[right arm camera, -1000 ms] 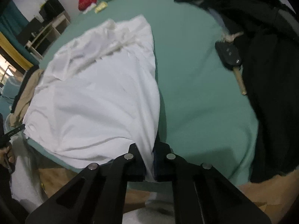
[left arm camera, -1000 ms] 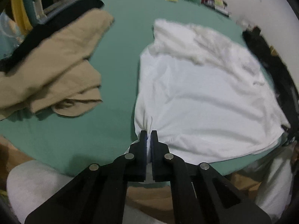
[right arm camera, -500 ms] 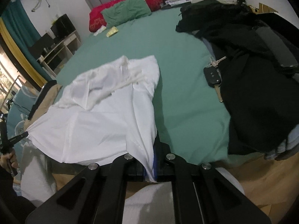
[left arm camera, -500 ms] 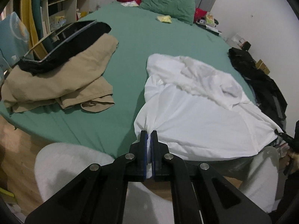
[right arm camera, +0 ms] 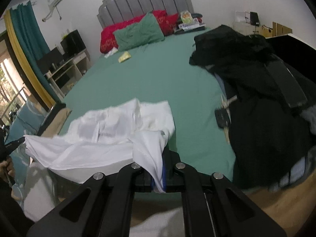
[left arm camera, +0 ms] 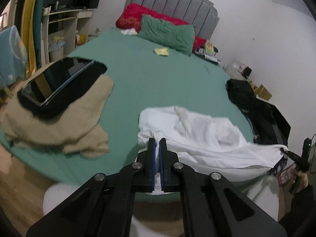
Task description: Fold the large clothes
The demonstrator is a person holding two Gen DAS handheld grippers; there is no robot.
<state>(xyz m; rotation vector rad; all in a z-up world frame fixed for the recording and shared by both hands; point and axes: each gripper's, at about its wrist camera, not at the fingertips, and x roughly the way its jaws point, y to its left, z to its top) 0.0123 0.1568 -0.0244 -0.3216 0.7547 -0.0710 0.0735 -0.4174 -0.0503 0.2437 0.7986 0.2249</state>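
Left wrist view: left tongs (left arm camera: 157, 148) clenched on a bunched corner of the white shirt (left arm camera: 207, 138), cloth poking out btwn the blue pads.
Right wrist view: right tongs (right arm camera: 158, 169) clamped on the other near corner, fabric draped over the left finger so the tips are mostly hidden.
Shirt: near edge strung btwn both tongs, hanging off the near edge of the bed (left arm camera: 158, 83); far part lies crumpled on the sheet just ahead of the tips.
Why held like that: imo pinching both hem corners keeps the edge taut, so it can be carried fwd over the rest for a clean fold. Guess only.
Stage: looks like the first fold, nothing neat yet.
Ahead-left of left tongs: tan clothes (left arm camera: 59, 118) heaped w/ a black garment and a glossy tablet-ish thing (left arm camera: 57, 79) on top, well apart from the shirt.
Right of right tongs: black clothes (right arm camera: 266, 108) piled up, car key (right arm camera: 223, 116) at the pile's edge, near the shirt but not touching.
Far ahead: green pillow (left arm camera: 167, 33) on red ones by the headboard.
Containers: none on the bed; shelf unit (left arm camera: 65, 25) far left has stuff in its cubbies, too small to ID.
Risk: thin cloth could slip from the pads, or drag toward the key.
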